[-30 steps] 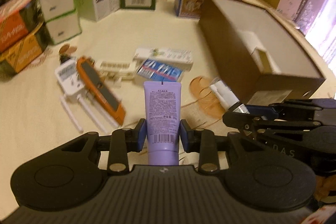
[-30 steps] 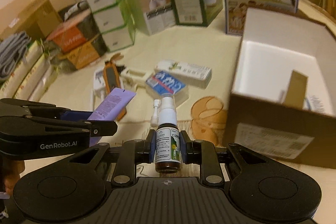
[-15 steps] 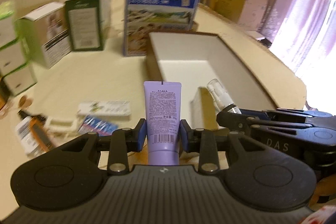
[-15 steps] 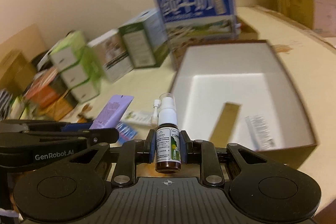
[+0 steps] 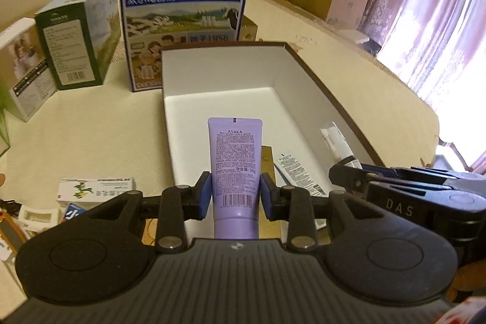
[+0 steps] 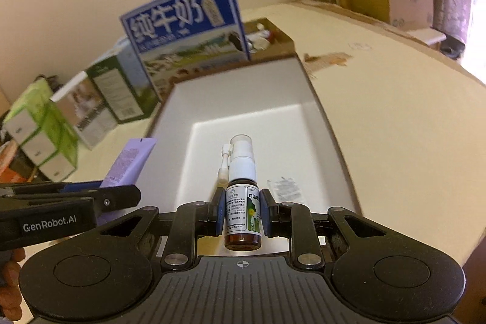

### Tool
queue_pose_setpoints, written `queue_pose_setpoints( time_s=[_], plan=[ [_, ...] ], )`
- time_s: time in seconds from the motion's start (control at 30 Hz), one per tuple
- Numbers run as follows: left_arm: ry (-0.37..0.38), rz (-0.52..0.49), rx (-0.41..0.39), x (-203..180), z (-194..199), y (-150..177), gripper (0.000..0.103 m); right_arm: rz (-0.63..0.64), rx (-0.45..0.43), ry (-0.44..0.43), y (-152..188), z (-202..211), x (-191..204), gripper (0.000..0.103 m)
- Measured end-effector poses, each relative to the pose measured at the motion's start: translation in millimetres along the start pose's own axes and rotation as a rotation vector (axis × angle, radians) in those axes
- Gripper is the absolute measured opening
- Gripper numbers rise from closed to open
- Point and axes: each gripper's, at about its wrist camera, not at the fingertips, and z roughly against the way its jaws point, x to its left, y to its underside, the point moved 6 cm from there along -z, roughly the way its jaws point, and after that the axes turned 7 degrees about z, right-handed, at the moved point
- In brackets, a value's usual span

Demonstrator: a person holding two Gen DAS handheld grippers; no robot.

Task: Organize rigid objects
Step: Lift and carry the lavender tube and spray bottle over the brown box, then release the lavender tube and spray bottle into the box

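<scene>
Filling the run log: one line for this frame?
left gripper: shut on purple tube | right gripper: shut on spray bottle | both over open white-lined box | phase: pre-release

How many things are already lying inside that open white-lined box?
2 visible: a gold carton behind the held purple tube, and a flat white sachet beside it. The grippers may hide more.
</scene>
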Motion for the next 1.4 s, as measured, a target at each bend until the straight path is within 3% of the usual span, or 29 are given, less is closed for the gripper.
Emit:
queue_pose_setpoints(
  time_s=[0.3, 0.63, 0.83, 0.97, 1.23, 1.4],
  plan=[
    [-0.052, -0.024, 0.095, -3.5, -44.4, 8.4, 0.028, 0.011, 0.098, 0.032, 9.0, -35.3, -11.4, 0.02],
    [-0.091, -0.037, 0.147, 1.7, -63.5, 12.3, 0.029, 0.02, 0.134, 0.03, 10.9, -47.7, -16.5, 0.02],
    [-0.095, -0.045, 0.151, 2.9, -67.1, 12.9, 0.029, 0.018, 0.14, 0.031, 8.8, -51.0, -16.5, 0.02],
    [-0.092, -0.037, 0.139, 4.6, -66.1, 9.4, 0.036, 0.014, 0.142, 0.035, 8.8, -51.3, -17.3, 0.02],
    [-0.084, -0.038, 0.138, 5.1, -64.3, 10.8, 0.037, 0.006, 0.135, 0.031, 8.4, -49.6, -16.4, 0.02],
    [-0.072, -0.038, 0.137, 3.8, -60.5, 13.0, 0.044, 0.001, 0.136, 0.021, 8.4, -46.5, -15.6, 0.02]
  ],
)
